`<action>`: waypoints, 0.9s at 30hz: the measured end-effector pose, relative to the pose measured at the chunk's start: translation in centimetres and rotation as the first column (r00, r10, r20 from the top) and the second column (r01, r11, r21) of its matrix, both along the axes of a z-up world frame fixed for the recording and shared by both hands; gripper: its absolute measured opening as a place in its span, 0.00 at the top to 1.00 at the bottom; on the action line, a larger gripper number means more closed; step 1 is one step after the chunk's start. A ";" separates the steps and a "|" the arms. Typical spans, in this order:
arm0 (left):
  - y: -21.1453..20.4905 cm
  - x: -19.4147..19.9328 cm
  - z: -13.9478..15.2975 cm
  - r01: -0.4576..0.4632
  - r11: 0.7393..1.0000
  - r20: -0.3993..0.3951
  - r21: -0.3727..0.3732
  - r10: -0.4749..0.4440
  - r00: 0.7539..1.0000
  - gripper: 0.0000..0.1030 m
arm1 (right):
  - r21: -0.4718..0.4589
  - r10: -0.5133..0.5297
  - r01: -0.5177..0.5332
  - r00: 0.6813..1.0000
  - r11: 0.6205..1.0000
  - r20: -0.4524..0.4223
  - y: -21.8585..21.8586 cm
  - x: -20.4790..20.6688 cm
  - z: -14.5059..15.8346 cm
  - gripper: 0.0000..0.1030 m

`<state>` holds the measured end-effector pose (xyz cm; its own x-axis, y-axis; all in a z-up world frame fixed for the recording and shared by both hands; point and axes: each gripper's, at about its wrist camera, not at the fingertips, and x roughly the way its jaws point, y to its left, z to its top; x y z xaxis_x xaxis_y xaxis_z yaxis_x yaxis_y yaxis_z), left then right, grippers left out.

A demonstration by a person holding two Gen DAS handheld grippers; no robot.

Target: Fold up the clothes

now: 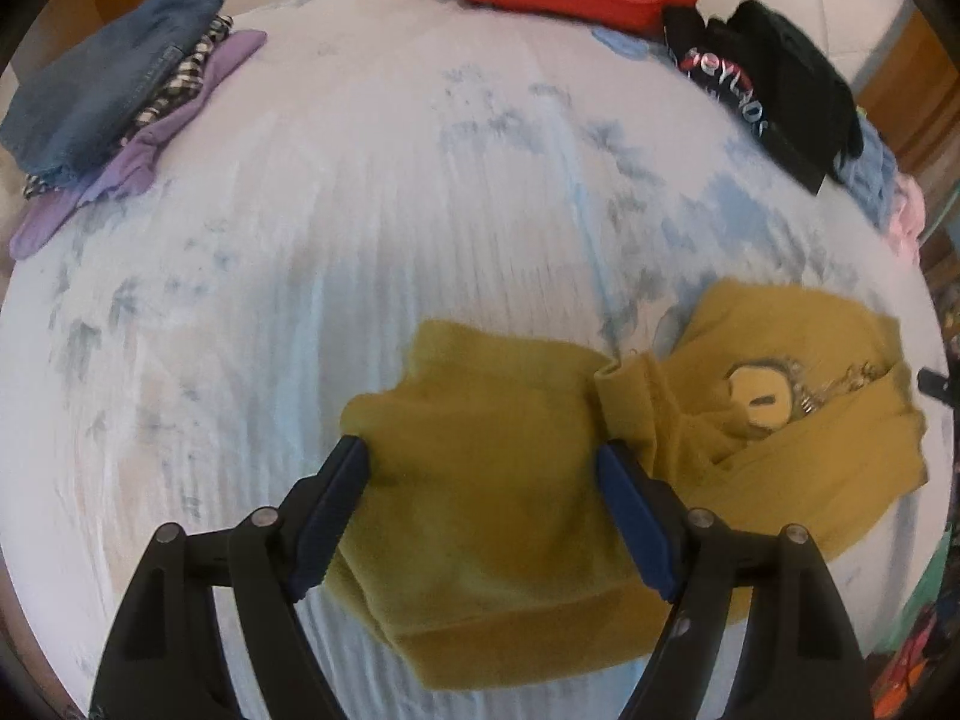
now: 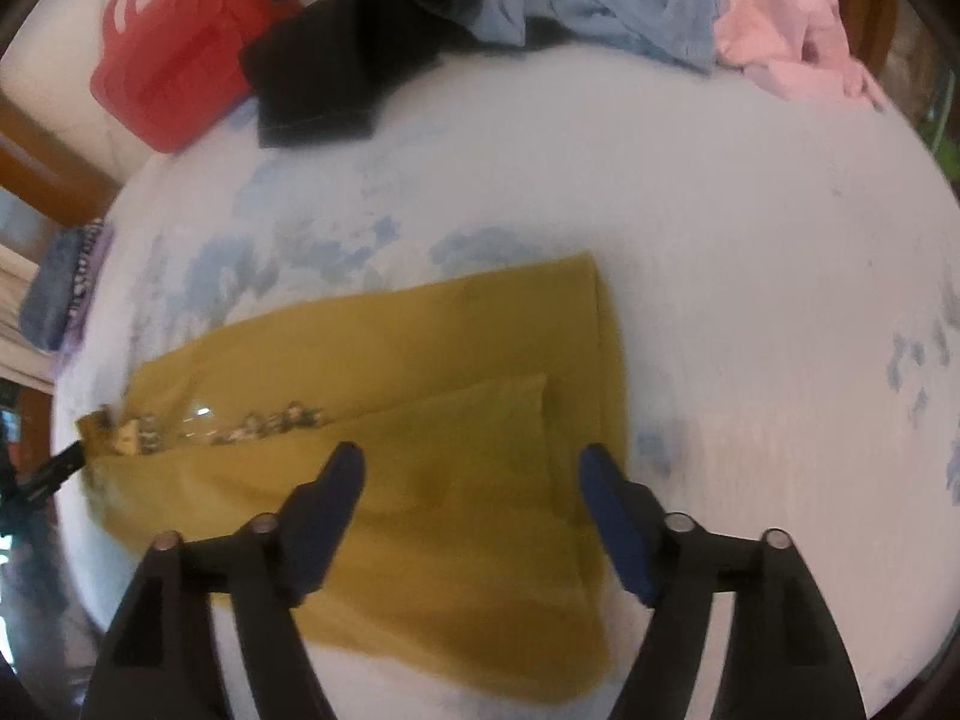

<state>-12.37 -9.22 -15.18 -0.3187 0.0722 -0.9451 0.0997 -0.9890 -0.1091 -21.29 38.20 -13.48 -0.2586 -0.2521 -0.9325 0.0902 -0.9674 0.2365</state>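
Both grippers wide: left gripper (image 1: 480,468) and right gripper (image 2: 471,474) over mustard garment (image 2: 420,480), long axis across frame.

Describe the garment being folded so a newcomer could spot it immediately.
On the pale blue-patterned bed sheet, look nearest the camera, under both open grippers. The mustard-yellow top lies there, partly folded. It is the only yellow piece, with a printed graphic on it.
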 end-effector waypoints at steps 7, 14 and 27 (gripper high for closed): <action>1.7 0.4 0.8 0.060 0.995 -0.006 -0.073 -0.061 0.998 0.84 | 0.144 0.080 -0.078 0.997 0.986 -0.006 -2.7 0.1 -1.8 0.91; 1.1 -0.3 8.7 0.062 0.997 -0.188 -0.043 -0.069 0.980 0.86 | -0.003 0.005 -0.006 0.992 1.000 -0.125 -0.1 0.5 3.8 0.99; -0.7 -1.3 5.9 0.042 0.999 -0.094 -0.029 -0.045 0.995 0.86 | -0.020 0.001 -0.001 1.000 1.000 0.027 0.0 -1.3 0.6 0.51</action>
